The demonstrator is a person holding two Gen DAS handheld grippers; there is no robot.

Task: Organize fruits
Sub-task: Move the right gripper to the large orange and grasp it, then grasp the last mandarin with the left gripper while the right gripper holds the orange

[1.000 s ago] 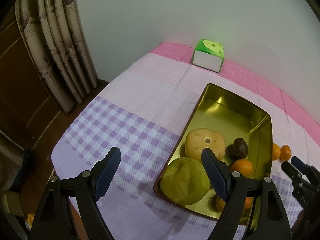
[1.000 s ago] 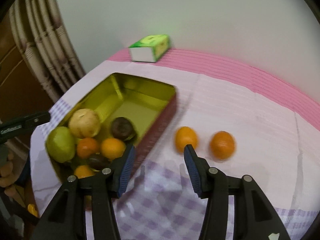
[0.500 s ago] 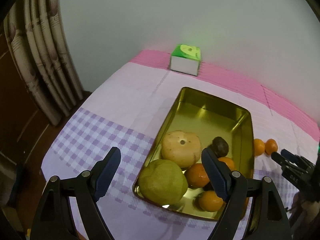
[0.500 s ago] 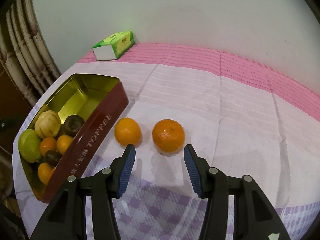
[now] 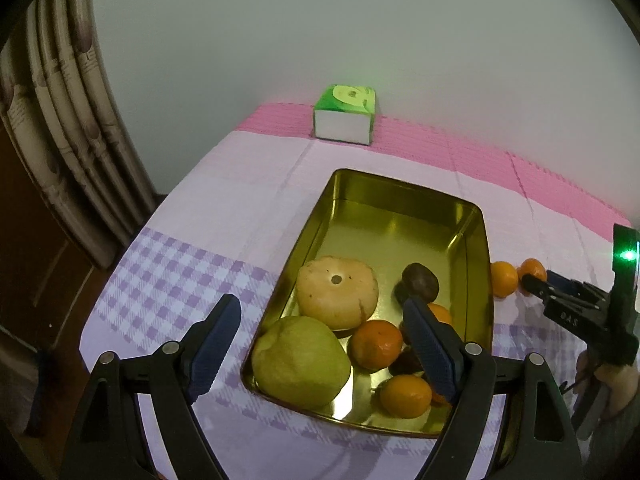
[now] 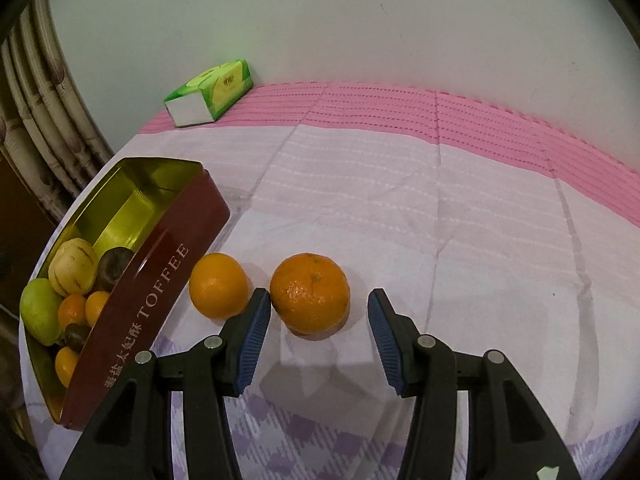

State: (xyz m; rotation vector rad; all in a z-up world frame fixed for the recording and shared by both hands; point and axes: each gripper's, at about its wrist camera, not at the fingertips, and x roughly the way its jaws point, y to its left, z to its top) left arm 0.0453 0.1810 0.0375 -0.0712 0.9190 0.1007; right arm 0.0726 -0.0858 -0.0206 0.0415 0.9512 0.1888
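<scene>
- Right claw [image 6: 316, 320]: released, its pads flanking the larger mandarin [image 6: 310, 294] without pressing it; we see the left pad just beside the peel and a gap at the right pad.
- Left claw [image 5: 320, 344]: released and empty, hanging above the near end of the toffee tin [image 5: 404, 196].
- Where the fruit lies: both loose mandarins rest on the cloth-covered tabletop [image 6: 400, 208], at 3 o'clock of the tin; the smaller mandarin [image 6: 218, 290] is almost touching the larger, at its 9 o'clock.
- Risks, as we judge them: the left pad may nudge the smaller mandarin and set it rolling; an off-centre squeeze may let the round fruit squirt out.
- Count: two mandarins outside; inside, one green pear [image 5: 300, 360], one pale round fruit [image 5: 336, 292], at least three small oranges, at least two dark fruits; one tissue box [image 6: 210, 92].
</scene>
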